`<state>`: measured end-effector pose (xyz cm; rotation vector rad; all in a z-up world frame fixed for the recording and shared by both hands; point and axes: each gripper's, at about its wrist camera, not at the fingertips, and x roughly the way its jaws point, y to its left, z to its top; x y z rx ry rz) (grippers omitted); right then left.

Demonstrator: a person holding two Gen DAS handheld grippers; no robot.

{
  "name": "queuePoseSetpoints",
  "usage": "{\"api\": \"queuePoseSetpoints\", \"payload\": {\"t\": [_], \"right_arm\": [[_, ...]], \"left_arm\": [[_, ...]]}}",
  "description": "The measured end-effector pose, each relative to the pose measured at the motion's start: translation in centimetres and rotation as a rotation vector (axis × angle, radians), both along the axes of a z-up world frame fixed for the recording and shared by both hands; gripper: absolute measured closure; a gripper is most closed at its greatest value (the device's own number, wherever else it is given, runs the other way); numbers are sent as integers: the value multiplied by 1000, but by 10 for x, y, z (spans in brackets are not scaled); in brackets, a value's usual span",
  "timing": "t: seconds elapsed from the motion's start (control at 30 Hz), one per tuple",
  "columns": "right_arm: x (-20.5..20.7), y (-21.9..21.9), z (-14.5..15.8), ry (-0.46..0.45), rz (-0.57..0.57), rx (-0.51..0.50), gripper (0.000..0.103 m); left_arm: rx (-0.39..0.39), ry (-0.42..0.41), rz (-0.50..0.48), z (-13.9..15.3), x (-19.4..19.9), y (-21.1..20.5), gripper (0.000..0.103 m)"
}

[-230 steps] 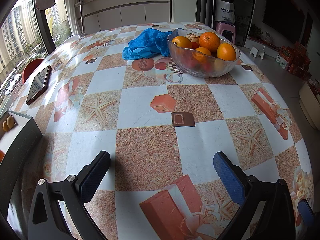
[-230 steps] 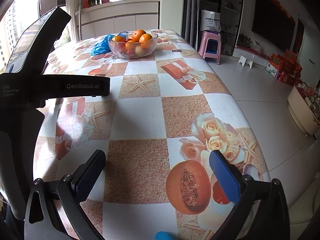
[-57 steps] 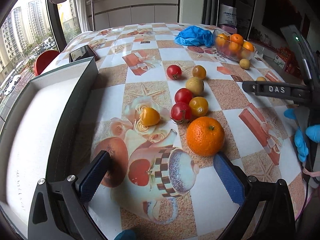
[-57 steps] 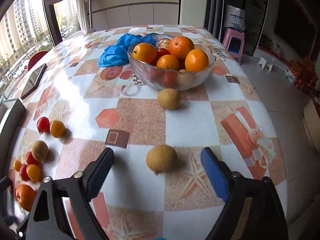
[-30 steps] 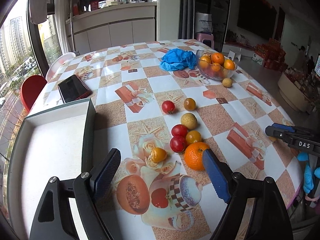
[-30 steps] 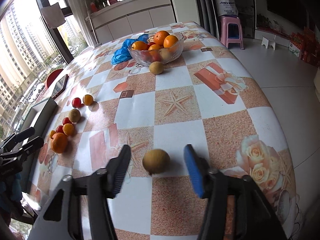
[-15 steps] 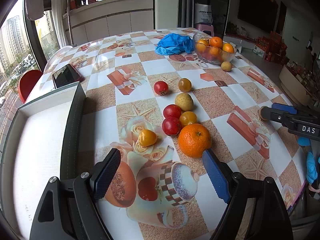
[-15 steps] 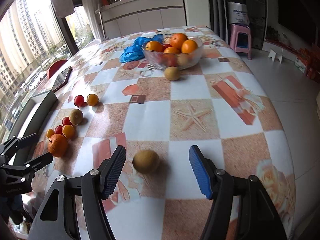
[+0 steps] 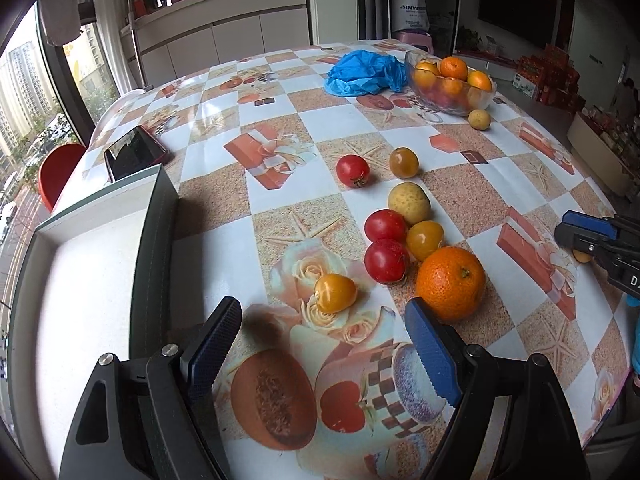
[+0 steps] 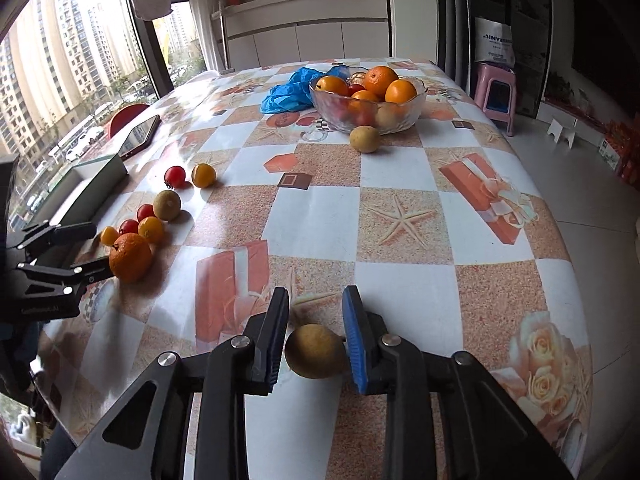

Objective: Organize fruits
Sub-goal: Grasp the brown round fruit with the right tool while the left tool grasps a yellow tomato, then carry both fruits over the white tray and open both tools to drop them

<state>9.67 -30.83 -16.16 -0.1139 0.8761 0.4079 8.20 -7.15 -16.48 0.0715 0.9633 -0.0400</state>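
My right gripper [image 10: 316, 330] is shut on a tan round fruit [image 10: 315, 351], held between its blue pads just above the table. My left gripper [image 9: 320, 346] is open and empty, just short of a small yellow tomato [image 9: 334, 293]. Beside it lie an orange [image 9: 451, 283], two red tomatoes [image 9: 386, 260], a yellow tomato [image 9: 425, 239] and a tan fruit [image 9: 409, 203]. Farther off lie a red tomato [image 9: 352, 170] and a yellow one [image 9: 404, 162]. A glass bowl [image 10: 365, 114] of oranges stands at the far end, with a tan fruit [image 10: 364, 139] in front of it.
A white tray with a dark rim [image 9: 154, 240] lies left of the left gripper. A phone [image 9: 134, 152] lies beyond it. A blue plastic bag [image 10: 290, 94] lies beside the bowl. The table's edge falls away on the right, with a pink stool [image 10: 498, 94] on the floor.
My right gripper has closed on the tan fruit that lay between its open jaws. My left gripper has moved in closer to the small yellow tomato and the orange.
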Motion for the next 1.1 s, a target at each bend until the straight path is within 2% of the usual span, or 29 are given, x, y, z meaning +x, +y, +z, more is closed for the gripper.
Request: {"api": "queuePoseSetpoints", "payload": {"t": [0.13,0.17,0.2,0.23,0.3,0.33,0.57,0.87,1.1], "right_arm": [[-6,1,0,-18,-10,-21,69],[-6,-1,1,-6,-16,-3,75],[-6,-5,2,8,-22,28,75],[-6,-8,3,20,-31,57,75],[-7,-17,5,42,-45,109,75],[-7,-20,6,54,-50,136,75],[-16,-36,16,88,-75,210,75],[-25,-27,22,97,-79,195,75],[-32,-6,42,83,-51,192,75]], "left_arm": [[-35,-3,5,-1,4,1,19],[-49,-7,-2,-1,3,0,29],[-61,-11,-12,1,3,-1,43],[-60,-13,-19,2,2,-3,50],[-64,-15,-34,3,1,-6,76],[-73,-13,-35,4,1,-6,81],[-171,-30,20,11,-9,3,82],[-215,-81,41,35,-34,11,82],[-257,-123,74,50,-56,34,82]]}}
